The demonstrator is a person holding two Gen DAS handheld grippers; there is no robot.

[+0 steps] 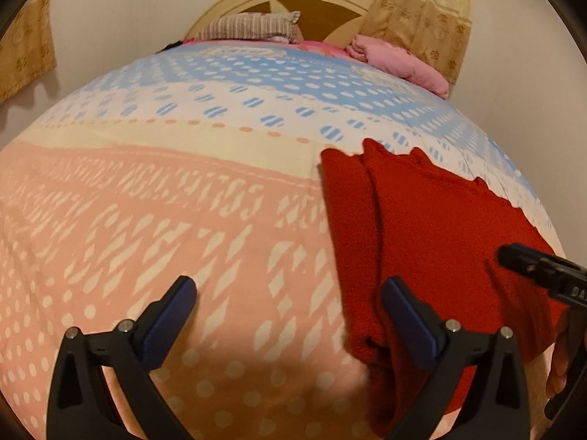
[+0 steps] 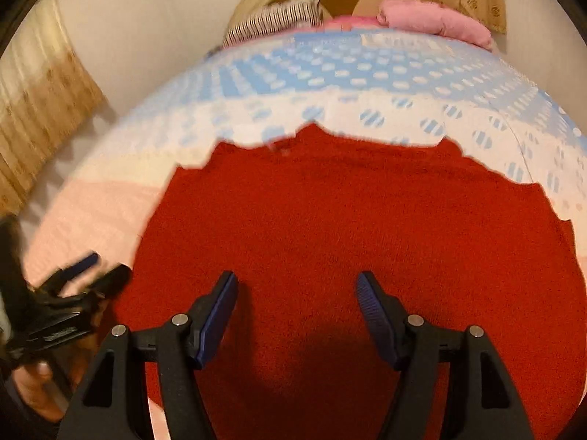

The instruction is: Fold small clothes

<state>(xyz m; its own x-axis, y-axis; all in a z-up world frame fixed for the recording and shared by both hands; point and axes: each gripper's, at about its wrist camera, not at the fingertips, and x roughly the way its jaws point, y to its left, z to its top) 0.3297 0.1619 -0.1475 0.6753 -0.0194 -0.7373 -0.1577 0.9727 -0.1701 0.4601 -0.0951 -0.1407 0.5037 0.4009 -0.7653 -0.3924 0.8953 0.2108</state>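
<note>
Bed (image 1: 183, 220) with patterned sheet carries the red knit garment (image 2: 348, 220), under and ahead of the right gripper (image 2: 297, 289), fingers spread, empty. Left gripper (image 1: 290, 293) released too, garment beside its right finger. Looks partly folded; more folds left.

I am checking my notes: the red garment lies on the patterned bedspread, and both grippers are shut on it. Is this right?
Not quite. The red garment does lie on the patterned bedspread, but both grippers are open: the left gripper and the right gripper hold nothing, as each wrist view shows.
</note>
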